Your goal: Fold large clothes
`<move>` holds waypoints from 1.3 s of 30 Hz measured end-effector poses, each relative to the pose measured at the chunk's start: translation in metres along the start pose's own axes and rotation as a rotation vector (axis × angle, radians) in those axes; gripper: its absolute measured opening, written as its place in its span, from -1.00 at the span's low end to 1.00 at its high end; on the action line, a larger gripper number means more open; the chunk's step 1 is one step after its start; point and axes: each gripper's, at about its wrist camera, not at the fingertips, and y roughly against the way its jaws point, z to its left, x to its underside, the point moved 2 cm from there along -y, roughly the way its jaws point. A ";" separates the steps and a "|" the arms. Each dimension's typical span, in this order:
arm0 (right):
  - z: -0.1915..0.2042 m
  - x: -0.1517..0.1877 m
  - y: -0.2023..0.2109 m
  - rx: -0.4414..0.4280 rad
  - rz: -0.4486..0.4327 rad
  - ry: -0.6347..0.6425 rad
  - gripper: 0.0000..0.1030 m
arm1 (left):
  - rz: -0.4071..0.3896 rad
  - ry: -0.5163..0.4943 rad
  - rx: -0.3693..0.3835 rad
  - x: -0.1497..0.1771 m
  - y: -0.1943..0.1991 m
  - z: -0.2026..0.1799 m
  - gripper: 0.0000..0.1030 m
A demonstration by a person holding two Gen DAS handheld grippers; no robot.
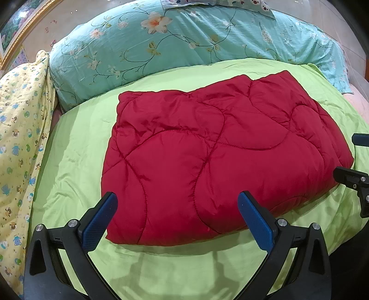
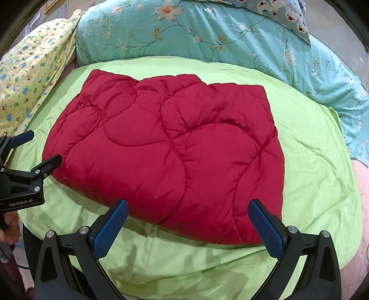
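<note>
A red quilted garment [image 1: 207, 157] lies folded into a thick rectangle on a lime-green sheet [image 1: 76, 147]; it also shows in the right wrist view [image 2: 170, 157]. My left gripper [image 1: 177, 207] is open and empty, hovering just above the garment's near edge. My right gripper [image 2: 188, 214] is open and empty above the near edge too. The right gripper shows at the right edge of the left wrist view [image 1: 352, 159]. The left gripper shows at the left edge of the right wrist view [image 2: 34, 147], open, beside the garment's left end.
A teal floral duvet [image 1: 184, 46] is bunched along the far side of the bed. A yellow patterned blanket [image 1: 20, 138] lies at the left. A printed pillow [image 2: 276, 11] sits at the back. The green sheet [image 2: 311, 161] surrounds the garment.
</note>
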 end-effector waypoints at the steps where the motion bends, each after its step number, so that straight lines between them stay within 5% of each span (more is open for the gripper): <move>1: 0.000 0.000 0.000 -0.001 0.000 0.000 1.00 | 0.000 0.000 -0.001 0.000 0.000 0.000 1.00; 39: -0.005 -0.002 0.003 -0.013 -0.010 -0.014 1.00 | 0.001 0.009 0.007 -0.001 -0.002 0.002 1.00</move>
